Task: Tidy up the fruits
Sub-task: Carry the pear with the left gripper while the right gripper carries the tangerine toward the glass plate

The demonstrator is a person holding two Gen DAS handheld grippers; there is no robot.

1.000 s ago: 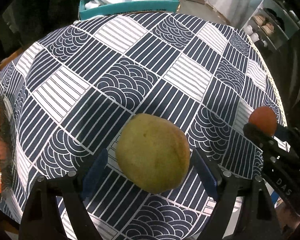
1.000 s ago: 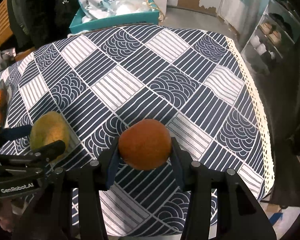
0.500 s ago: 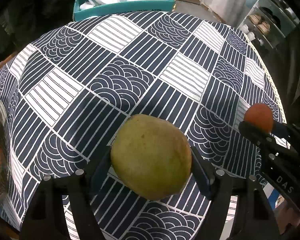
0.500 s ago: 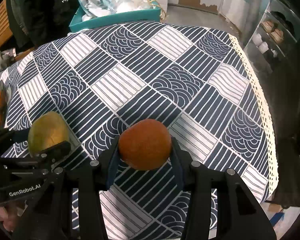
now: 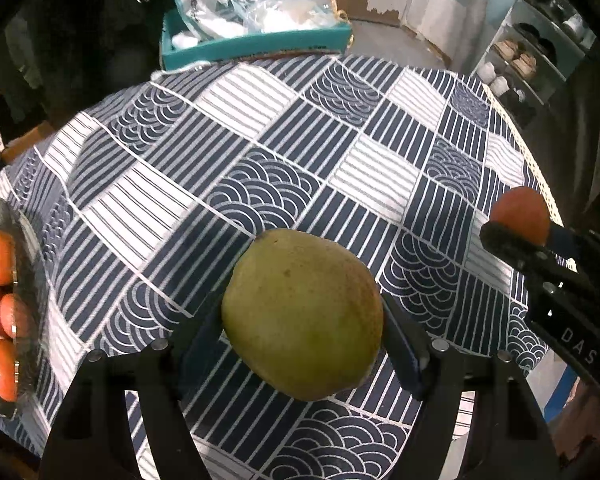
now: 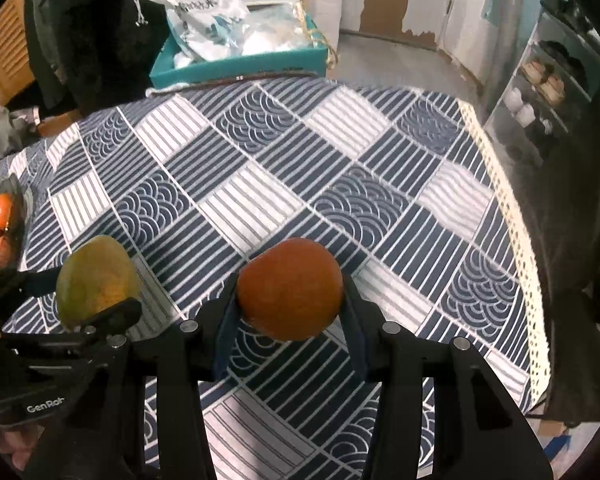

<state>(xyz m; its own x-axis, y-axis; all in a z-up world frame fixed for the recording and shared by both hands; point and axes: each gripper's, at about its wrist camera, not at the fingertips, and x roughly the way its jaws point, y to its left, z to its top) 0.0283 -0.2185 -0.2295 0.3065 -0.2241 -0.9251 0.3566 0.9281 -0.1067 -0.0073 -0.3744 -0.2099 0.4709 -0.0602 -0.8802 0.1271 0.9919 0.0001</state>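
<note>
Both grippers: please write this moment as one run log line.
left gripper: shut on mango | right gripper: shut on orange | fruit tray: far left

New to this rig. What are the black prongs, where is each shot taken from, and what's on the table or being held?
No robot arm here: a person holds a two-finger gripper in each hand, and a fisheye camera on each looks forward along its fingers. The black prongs at the bottom of each picture are those fingers.

In the left wrist view, the left gripper is shut on a yellow-green mango. In the right wrist view, the right gripper is shut on an orange fruit. Each view also catches the other gripper at its side.

Below them is a table with a navy-and-white patterned cloth. At its left edge a dark tray holds orange and red fruits. At the far edge sits a teal box of plastic bags.
</note>
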